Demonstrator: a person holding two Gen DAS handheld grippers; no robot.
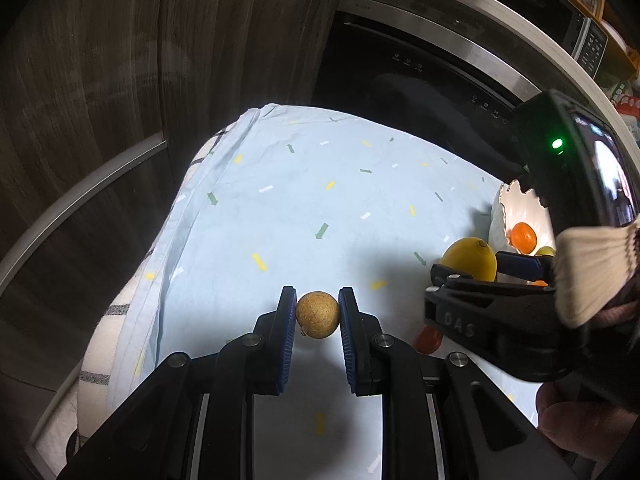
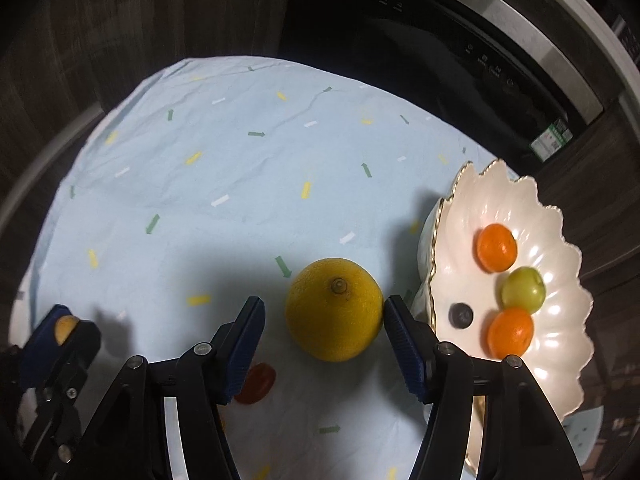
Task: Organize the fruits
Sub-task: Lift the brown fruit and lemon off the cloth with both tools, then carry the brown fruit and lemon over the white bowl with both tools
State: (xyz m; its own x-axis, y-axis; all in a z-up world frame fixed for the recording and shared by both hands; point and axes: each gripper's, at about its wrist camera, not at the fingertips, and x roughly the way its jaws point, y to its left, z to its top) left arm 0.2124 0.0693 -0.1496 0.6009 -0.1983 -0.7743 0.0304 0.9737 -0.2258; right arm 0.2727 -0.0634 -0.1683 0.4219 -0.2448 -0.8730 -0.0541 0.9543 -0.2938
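Observation:
My left gripper (image 1: 317,314) is shut on a small round brown fruit (image 1: 317,315) and holds it just above the light blue cloth (image 1: 312,184). My right gripper (image 2: 324,312) is open around a yellow lemon (image 2: 334,309) that rests on the cloth; the right pad touches the lemon, the left pad stands apart from it. A white scalloped plate (image 2: 560,320) at the right holds two orange fruits (image 2: 496,247), a green grape (image 2: 523,289) and a dark blueberry (image 2: 461,314). A small red fruit (image 2: 256,383) lies on the cloth by the left finger.
A dark oven door (image 1: 420,80) with a steel frame stands behind the table. Dark wood panels (image 1: 120,60) are at the left. The right gripper and the hand holding it (image 1: 520,320) fill the right of the left wrist view, in front of the plate (image 1: 516,208).

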